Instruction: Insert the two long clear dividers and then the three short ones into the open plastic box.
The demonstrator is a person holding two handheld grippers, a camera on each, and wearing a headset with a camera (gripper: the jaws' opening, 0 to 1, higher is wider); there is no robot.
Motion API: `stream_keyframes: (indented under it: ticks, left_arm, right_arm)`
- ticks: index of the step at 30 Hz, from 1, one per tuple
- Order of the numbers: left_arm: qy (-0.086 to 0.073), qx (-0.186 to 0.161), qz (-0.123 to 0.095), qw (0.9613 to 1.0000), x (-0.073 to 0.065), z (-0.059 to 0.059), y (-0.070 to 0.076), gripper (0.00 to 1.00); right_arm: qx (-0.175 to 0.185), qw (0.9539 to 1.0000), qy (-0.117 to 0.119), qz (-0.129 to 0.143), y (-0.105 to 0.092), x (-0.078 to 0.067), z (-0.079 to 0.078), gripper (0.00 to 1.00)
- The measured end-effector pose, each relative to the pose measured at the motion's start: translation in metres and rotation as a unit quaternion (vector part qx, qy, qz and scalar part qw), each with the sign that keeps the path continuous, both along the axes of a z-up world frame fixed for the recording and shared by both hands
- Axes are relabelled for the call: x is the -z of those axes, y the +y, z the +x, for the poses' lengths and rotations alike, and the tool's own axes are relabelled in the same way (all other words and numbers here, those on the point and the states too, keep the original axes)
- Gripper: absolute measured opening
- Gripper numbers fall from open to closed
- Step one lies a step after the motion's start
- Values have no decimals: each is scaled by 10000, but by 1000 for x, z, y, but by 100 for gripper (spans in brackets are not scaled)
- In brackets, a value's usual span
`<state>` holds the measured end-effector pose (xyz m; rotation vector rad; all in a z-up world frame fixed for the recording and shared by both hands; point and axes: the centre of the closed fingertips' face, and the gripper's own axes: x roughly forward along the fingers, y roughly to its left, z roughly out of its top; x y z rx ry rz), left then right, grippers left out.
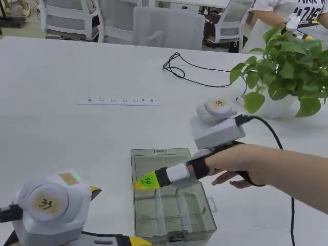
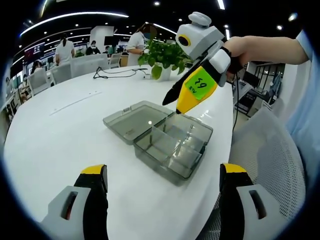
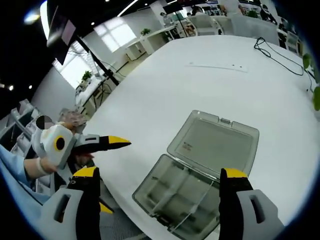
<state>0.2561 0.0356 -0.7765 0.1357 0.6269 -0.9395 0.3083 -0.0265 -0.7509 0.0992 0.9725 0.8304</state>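
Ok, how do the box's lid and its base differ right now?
The lid lies flat and bare inside; the base has clear dividers standing in it. The lid is shallow; the base has deeper walls. Both are smoky clear plastic, joined along one edge, open side up.

Open-plan office: mesh chairs (image 1: 69, 18), white table (image 1: 61, 128) (potted plant (image 1: 287, 66)).
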Motion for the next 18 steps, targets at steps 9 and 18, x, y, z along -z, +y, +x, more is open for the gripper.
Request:
stream_keyframes:
  ticks: [9,18]
  left_arm:
    - [17,-69,-25,10000,-1,1,1,95]
    - [38,-135,-81,9999,-2,1,-2,95]
  right_arm:
    - [-348,9931,-1109,122,-21,-12,-5,100]
    - [-65,9855,-1614,521,-56,-15,-15,100]
